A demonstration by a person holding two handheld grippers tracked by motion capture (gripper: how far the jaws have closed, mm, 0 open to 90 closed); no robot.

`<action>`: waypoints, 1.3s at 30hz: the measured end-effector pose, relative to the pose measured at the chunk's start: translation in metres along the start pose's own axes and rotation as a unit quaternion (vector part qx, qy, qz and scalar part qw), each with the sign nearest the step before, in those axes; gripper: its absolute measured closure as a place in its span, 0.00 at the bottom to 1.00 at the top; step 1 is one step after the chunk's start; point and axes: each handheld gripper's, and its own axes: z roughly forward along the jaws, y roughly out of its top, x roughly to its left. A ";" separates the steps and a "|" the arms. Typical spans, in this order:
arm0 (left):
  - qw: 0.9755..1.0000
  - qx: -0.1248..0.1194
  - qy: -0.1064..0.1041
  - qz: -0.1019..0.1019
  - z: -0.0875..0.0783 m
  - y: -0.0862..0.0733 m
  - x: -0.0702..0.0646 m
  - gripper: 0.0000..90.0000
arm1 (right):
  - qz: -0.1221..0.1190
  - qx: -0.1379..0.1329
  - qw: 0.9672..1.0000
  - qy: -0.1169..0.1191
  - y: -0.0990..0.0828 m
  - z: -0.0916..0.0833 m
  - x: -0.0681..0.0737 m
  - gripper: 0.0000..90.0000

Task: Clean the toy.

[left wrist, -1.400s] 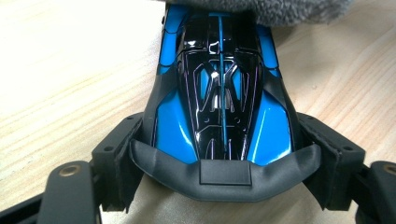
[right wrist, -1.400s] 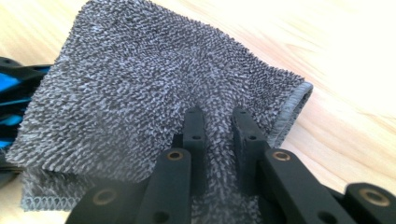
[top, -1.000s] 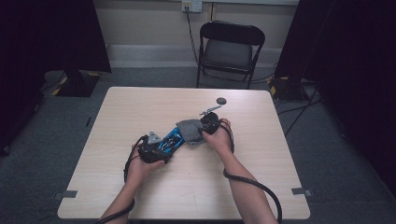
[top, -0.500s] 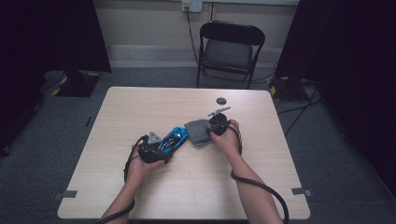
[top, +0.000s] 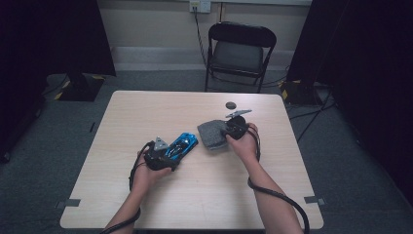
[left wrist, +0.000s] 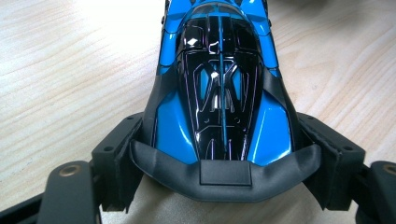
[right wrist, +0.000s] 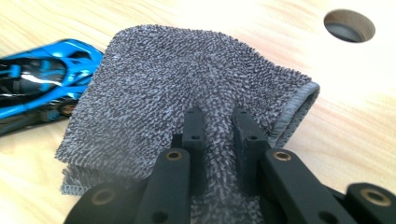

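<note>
Nearest the person, the left tool (top: 160, 153) is clamped on the rear of a blue and black toy race car (left wrist: 219, 88), its pads (left wrist: 119, 163) pressing both flanks; the car rests on the pale wooden worktop (top: 204, 195), nose pointing toward the cloth. Just beyond it, the right tool (top: 233, 130) is pinched together on a fold of a grey terry cloth (right wrist: 187, 88), which lies bunched just beside the car's nose. Farther off sits a small dark round disc (top: 230, 105) on the worktop. A black folding chair (top: 238, 53) stands behind.
</note>
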 end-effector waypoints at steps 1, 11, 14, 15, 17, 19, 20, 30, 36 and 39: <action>1.000 0.000 0.000 0.000 0.000 0.000 0.000 0.27 | -0.001 -0.003 1.000 0.003 0.001 -0.002 0.001 0.86; 1.000 0.000 -0.001 -0.001 0.000 0.000 0.000 0.27 | -0.019 -0.019 0.999 0.029 0.010 -0.010 0.026 0.86; 1.000 0.000 -0.001 -0.001 0.000 0.000 0.000 0.27 | -0.027 -0.025 0.998 0.045 0.012 -0.010 0.036 0.86; 1.000 0.000 -0.001 -0.001 0.000 0.000 0.000 0.26 | -0.031 -0.027 0.998 0.049 0.013 -0.010 0.040 0.86; 1.000 0.000 -0.001 -0.001 0.000 0.000 0.000 0.27 | -0.043 -0.028 0.997 0.057 0.015 -0.008 0.050 0.86; 1.000 0.000 -0.001 -0.001 0.000 0.000 0.000 0.27 | -0.049 -0.029 0.996 0.063 0.017 -0.006 0.057 0.85; 1.000 0.000 -0.001 -0.001 0.000 0.000 0.000 0.26 | -0.049 -0.029 0.996 0.063 0.017 -0.006 0.057 0.85; 1.000 0.000 -0.001 -0.001 0.000 0.000 0.000 0.26 | -0.076 -0.028 0.993 0.081 0.026 0.008 0.089 0.85; 1.000 0.000 -0.001 -0.001 0.000 0.000 0.000 0.26 | -0.084 -0.027 0.992 0.088 0.027 0.011 0.102 0.84; 1.000 0.000 -0.001 -0.001 0.000 0.000 0.000 0.27 | -0.093 -0.024 0.991 0.094 0.027 0.014 0.112 0.84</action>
